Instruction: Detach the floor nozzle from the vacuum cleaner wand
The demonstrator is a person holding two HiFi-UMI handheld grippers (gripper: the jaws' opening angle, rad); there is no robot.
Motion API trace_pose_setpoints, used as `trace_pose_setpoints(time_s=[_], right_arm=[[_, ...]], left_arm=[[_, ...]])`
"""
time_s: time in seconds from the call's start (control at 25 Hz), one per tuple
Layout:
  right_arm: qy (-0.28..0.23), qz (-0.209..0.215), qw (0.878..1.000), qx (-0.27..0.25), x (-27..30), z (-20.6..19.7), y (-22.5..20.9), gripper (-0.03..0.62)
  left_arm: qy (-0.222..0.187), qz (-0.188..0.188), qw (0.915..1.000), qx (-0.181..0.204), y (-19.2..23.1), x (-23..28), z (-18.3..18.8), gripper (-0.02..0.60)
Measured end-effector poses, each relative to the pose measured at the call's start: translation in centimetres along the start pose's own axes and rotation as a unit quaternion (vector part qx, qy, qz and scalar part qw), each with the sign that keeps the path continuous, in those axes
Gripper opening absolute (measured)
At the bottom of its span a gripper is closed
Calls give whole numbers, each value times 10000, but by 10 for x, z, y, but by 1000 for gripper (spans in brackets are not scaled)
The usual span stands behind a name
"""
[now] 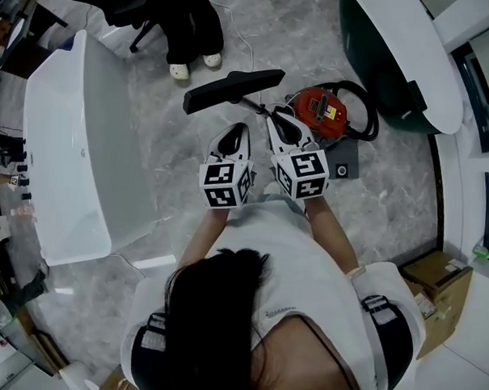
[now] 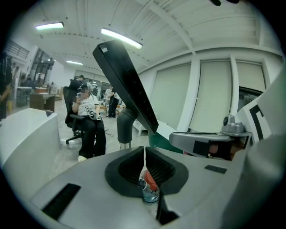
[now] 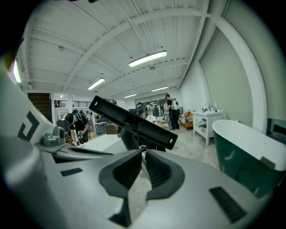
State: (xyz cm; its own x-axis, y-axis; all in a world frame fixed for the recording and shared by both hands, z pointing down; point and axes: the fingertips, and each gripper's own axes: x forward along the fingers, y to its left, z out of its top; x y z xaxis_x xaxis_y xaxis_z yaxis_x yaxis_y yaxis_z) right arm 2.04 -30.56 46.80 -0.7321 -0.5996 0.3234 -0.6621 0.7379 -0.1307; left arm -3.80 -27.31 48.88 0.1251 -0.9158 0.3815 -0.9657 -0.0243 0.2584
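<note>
Left gripper (image 2: pixel 144 150) and right gripper (image 3: pixel 143 151) both have jaws together; best open them, clamp wand (image 2: pixel 125 144) and floor nozzle (image 1: pixel 233 90) separately; pull straight.

Below the floor nozzle (image 2: pixel 125 85), the wand (image 2: pixel 124 144) vanishes behind the left gripper (image 2: pixel 144 152); a small red-and-clear thing (image 2: pixel 149 184) at the base of its closed jaws is unidentifiable.

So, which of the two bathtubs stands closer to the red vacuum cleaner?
The dark green bathtub at the upper right of the head view: the vacuum cleaner lies right beside it. The all-white bathtub stands well away, at the left.
</note>
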Motion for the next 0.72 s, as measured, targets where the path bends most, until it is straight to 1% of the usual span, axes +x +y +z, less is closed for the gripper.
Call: trace_pose_setpoints(time_s=[0.12, 0.24, 0.32, 0.36, 0.6, 0.72], right_arm=[[-12, 25, 9998, -202, 2, 3, -3, 24], [61, 238, 9995, -215, 5, 2, -3, 80], [147, 397, 9990, -168, 6, -1, -3, 106], [171, 447, 9987, -180, 6, -2, -4, 106], [23, 481, 9964, -692, 6, 8, -8, 152], [97, 637, 9947, -807, 9, 10, -6, 162]], left_arm=[[6, 77, 10000, -34, -1, 4, -1, 14], [7, 194, 9998, -67, 1, 7, -2, 14], [-8, 274, 9996, -102, 4, 9, -3, 14], [-15, 307, 9995, -121, 4, 9, -4, 14], [-54, 420, 9989, -183, -2, 12, -7, 14], [-90, 439, 9988, -209, -4, 11, -8, 14]])
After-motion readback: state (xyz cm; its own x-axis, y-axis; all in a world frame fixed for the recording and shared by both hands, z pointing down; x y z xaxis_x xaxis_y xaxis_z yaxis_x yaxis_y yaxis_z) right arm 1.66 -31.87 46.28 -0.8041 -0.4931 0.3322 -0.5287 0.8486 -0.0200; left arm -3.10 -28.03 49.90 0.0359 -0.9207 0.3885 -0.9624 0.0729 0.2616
